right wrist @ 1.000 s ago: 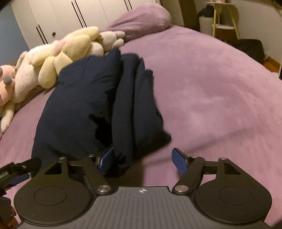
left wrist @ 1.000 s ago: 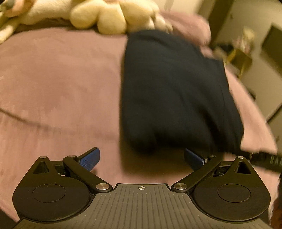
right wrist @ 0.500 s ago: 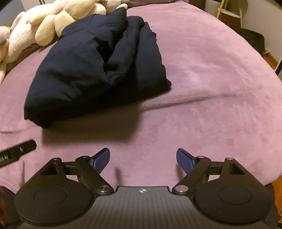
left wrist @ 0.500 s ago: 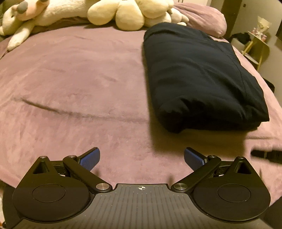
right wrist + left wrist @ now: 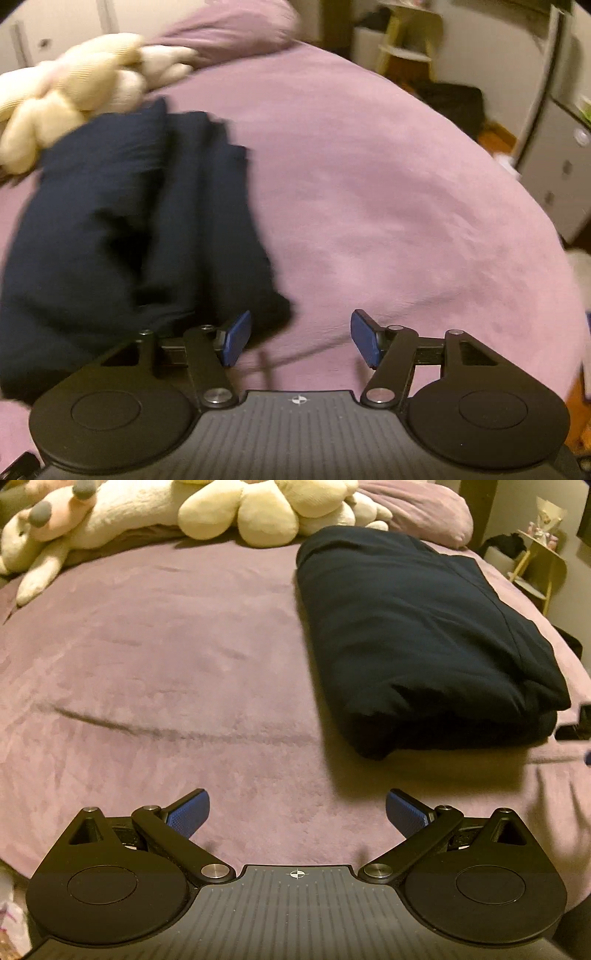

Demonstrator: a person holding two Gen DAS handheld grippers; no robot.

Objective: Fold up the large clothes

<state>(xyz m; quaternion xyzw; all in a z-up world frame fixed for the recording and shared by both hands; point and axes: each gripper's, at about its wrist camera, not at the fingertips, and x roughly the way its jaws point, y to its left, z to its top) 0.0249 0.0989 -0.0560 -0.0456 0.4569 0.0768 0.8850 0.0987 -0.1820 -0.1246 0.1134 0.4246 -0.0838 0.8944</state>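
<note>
Right hand-held gripper (image 5: 298,338) is swinging back in toward the navy garment (image 5: 417,627) after sitting well back half a second ago; left hand-held gripper (image 5: 297,812) is barely shifting. Both are released, fingers spread, gripping nothing. The right one's left fingertip (image 5: 236,338) is hanging just beside the bundle's near corner, probably lining up to tidy the loose right-hand layers. The garment is lying folded in a thick block on the purple bed (image 5: 147,664), clear of the left hand-held gripper. Plush toys (image 5: 258,509) and pillow (image 5: 424,517) are sitting behind it.
</note>
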